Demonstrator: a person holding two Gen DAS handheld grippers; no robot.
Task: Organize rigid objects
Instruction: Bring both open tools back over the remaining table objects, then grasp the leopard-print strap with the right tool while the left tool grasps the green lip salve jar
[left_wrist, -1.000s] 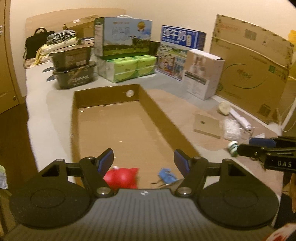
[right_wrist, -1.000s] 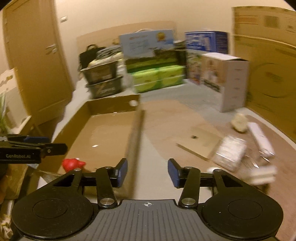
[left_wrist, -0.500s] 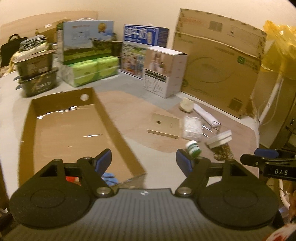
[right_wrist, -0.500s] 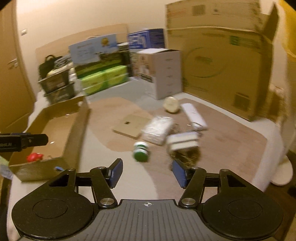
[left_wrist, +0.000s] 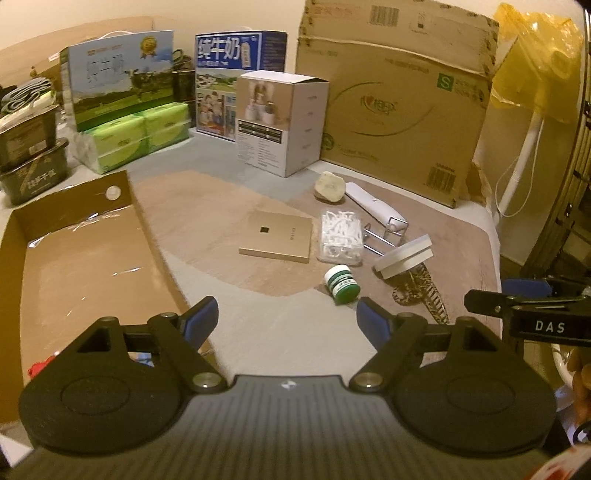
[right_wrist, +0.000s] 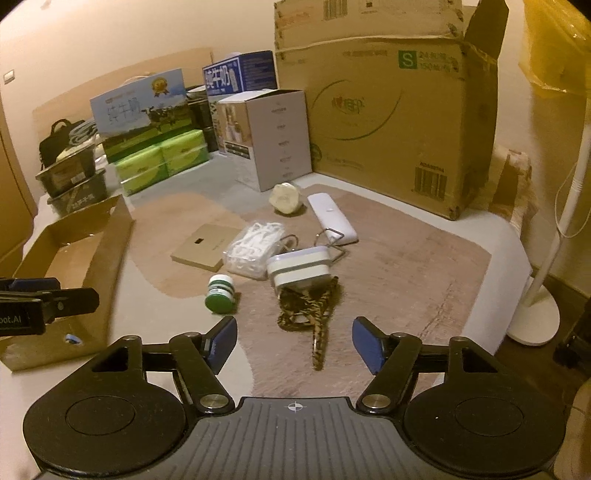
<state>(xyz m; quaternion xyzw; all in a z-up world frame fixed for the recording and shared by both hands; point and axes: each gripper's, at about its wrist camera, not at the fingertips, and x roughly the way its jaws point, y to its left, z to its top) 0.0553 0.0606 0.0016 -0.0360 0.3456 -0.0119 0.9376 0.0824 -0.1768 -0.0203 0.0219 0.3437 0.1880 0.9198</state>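
A pile of loose objects lies on the rug: a green-capped jar (left_wrist: 341, 284) (right_wrist: 220, 291), a flat tan box (left_wrist: 277, 239) (right_wrist: 205, 246), a clear box of white picks (left_wrist: 340, 236) (right_wrist: 255, 245), a white lidded case (left_wrist: 404, 257) (right_wrist: 300, 268), a patterned cord (right_wrist: 308, 314), a white remote (right_wrist: 332, 218) and a pale stone (right_wrist: 284, 198). My left gripper (left_wrist: 286, 319) is open and empty, short of the jar. My right gripper (right_wrist: 294, 341) is open and empty above the cord's near end. An open cardboard tray (left_wrist: 136, 206) (right_wrist: 107, 251) lies left, holding a red toy (left_wrist: 37, 367) and a blue item (right_wrist: 72, 338).
Boxes line the back: a large cardboard carton (right_wrist: 391, 122), a white carton (left_wrist: 284, 122), milk cases (left_wrist: 118, 77) and green tissue packs (left_wrist: 140, 133). A white fan stand (right_wrist: 535, 314) is at the right, off the rug's edge. Dark tubs (left_wrist: 33, 162) stand far left.
Both grippers have swung right, away from the cardboard tray and toward the pile of objects on the rug. Both stay open and empty.
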